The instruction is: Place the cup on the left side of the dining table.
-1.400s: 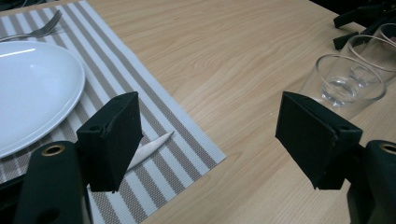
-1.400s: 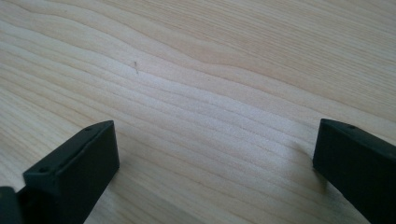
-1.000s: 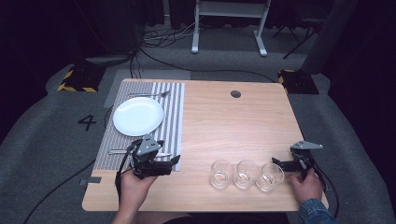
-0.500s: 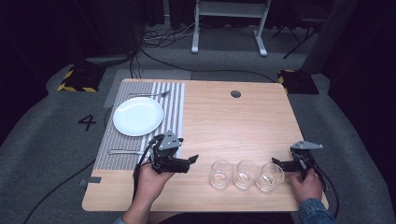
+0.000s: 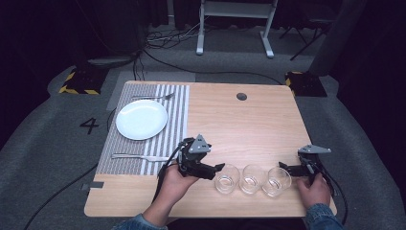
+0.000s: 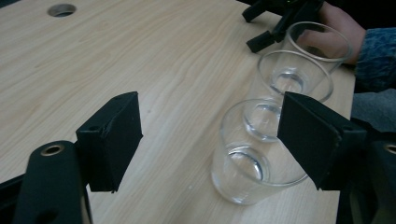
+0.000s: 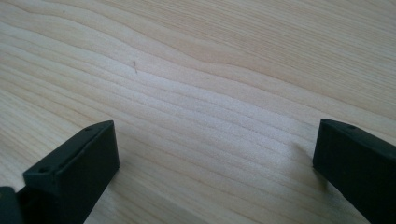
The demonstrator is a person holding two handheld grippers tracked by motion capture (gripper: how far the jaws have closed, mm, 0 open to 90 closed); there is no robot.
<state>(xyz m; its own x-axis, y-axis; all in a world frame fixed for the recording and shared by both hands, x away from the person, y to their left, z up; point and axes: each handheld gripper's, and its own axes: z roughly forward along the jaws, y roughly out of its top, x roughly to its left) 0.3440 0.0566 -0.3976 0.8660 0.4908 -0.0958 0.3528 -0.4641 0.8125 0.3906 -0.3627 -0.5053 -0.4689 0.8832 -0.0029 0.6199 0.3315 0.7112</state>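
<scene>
Three clear empty glasses stand in a row near the table's front edge: a left glass [image 5: 226,178], a middle glass [image 5: 252,178] and a right glass [image 5: 277,181]. My left gripper [image 5: 216,167] is open, its tips just at the left glass's near side. In the left gripper view the gripper [image 6: 210,126] has its jaws wide apart. The nearest glass [image 6: 252,158] stands just ahead, partly behind the right-hand jaw, with the other two glasses [image 6: 292,81] [image 6: 322,42] lined up beyond. My right gripper [image 5: 286,168] rests open beside the right glass. In the right gripper view the gripper [image 7: 215,154] has bare wood between its jaws.
A striped placemat [image 5: 177,120] at the left carries a white plate [image 5: 141,119], a fork [image 5: 153,97] behind it and a knife [image 5: 139,156] in front. A round cable hole [image 5: 242,96] sits at the table's back. The front edge lies close under the glasses.
My left gripper has moved right, off the placemat's front edge and up to the left glass. The right gripper and the glasses have stayed put.
</scene>
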